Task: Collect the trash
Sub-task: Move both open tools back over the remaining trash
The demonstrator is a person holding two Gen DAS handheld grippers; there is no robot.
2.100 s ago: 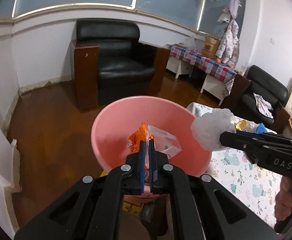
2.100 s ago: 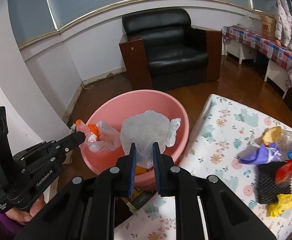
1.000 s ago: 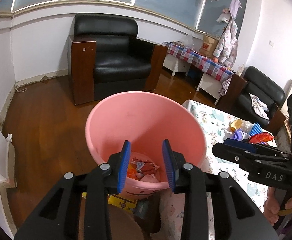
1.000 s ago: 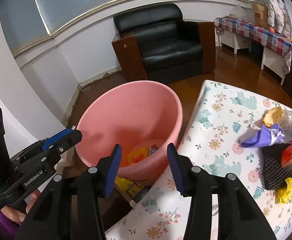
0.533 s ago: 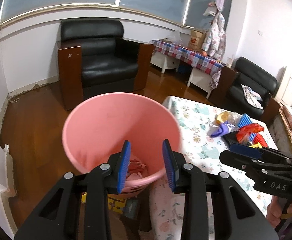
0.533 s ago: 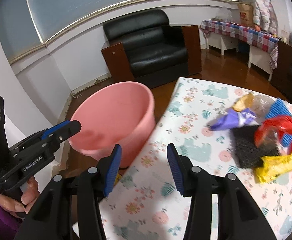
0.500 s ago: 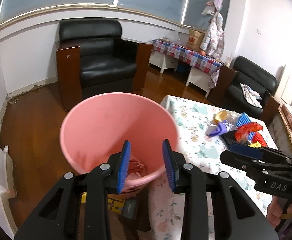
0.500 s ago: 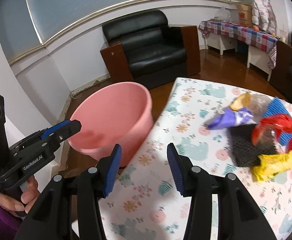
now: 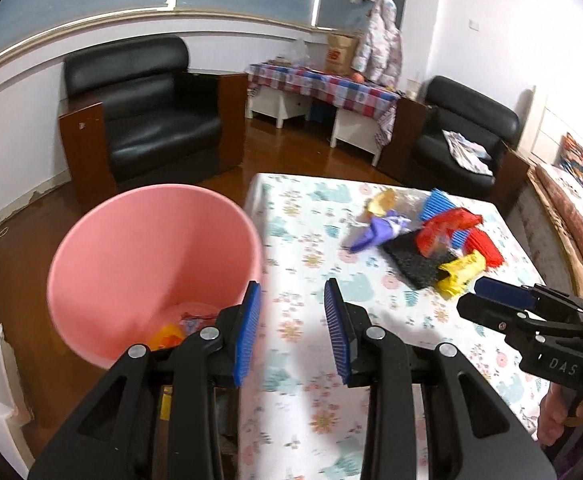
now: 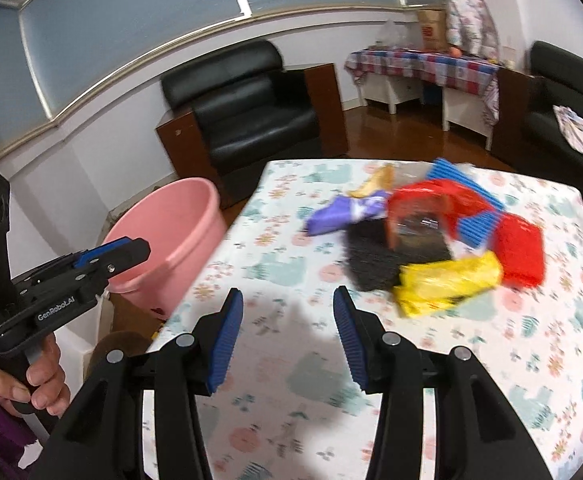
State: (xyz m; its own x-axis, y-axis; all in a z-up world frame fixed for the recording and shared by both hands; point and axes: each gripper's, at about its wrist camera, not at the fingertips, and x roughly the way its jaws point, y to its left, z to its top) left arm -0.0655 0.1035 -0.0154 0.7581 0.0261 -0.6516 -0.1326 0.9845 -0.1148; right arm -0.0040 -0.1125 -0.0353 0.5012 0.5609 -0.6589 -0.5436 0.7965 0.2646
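Observation:
A pink bucket [image 9: 131,248] stands on the floor left of the table, with wrappers in its bottom; it also shows in the right wrist view [image 10: 171,232]. A heap of trash lies on the floral tablecloth [image 10: 291,272]: purple wrapper [image 10: 339,212], black mesh pad [image 10: 375,264], yellow wrapper [image 10: 447,280], red wrappers [image 10: 519,248]. In the left wrist view the heap [image 9: 427,240] lies at the right. My left gripper [image 9: 293,320] is open and empty over the table edge beside the bucket. My right gripper [image 10: 287,332] is open and empty over the table, short of the heap.
A black armchair [image 9: 147,120] stands behind the bucket. A bench with a checked cloth [image 9: 323,88] and a second black chair [image 9: 463,132] stand at the back. Wooden floor surrounds the table.
Both grippers let their trash fall into the bucket and opened. Both have since swung right, away from the bucket and over the table toward the heap.

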